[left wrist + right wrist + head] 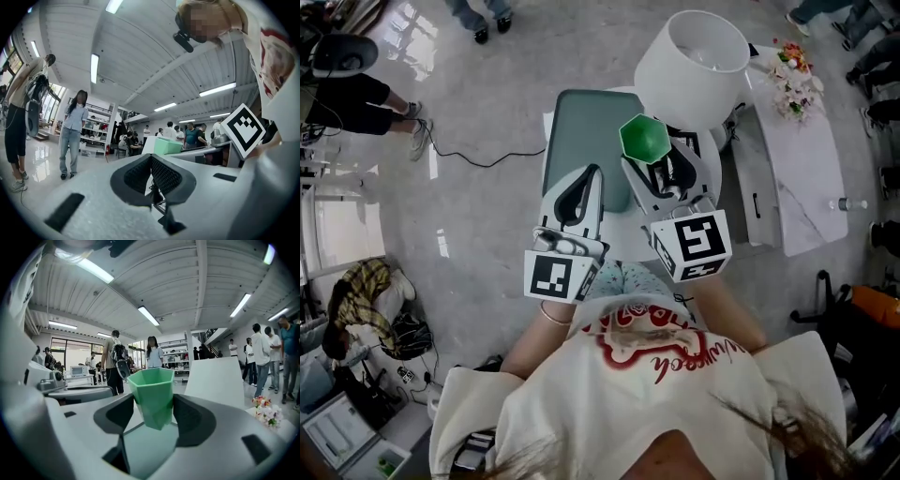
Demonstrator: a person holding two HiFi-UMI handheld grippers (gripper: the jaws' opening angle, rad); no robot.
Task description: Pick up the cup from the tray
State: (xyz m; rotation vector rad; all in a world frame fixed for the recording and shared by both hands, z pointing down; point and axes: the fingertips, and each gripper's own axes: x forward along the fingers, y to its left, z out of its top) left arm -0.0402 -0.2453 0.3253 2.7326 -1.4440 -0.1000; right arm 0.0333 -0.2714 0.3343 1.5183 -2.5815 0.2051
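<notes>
A faceted green cup (645,139) hangs clear above the grey-green tray (581,127), with my right gripper (653,165) shut on its lower part. The right gripper view shows the cup (154,397) upright, squeezed between the two dark pads, with the tray surface (150,451) below it. My left gripper (585,184) hovers over the tray's near left part, jaws shut with nothing between them. In the left gripper view its pads (161,176) meet at the tip, and the cup (166,145) shows beyond them to the right.
A white lampshade (694,66) stands right behind the cup. A white marble-top table (802,169) with a flower bunch (792,80) is at the right. A black cable (478,159) crosses the floor at the left. Several people stand around the room.
</notes>
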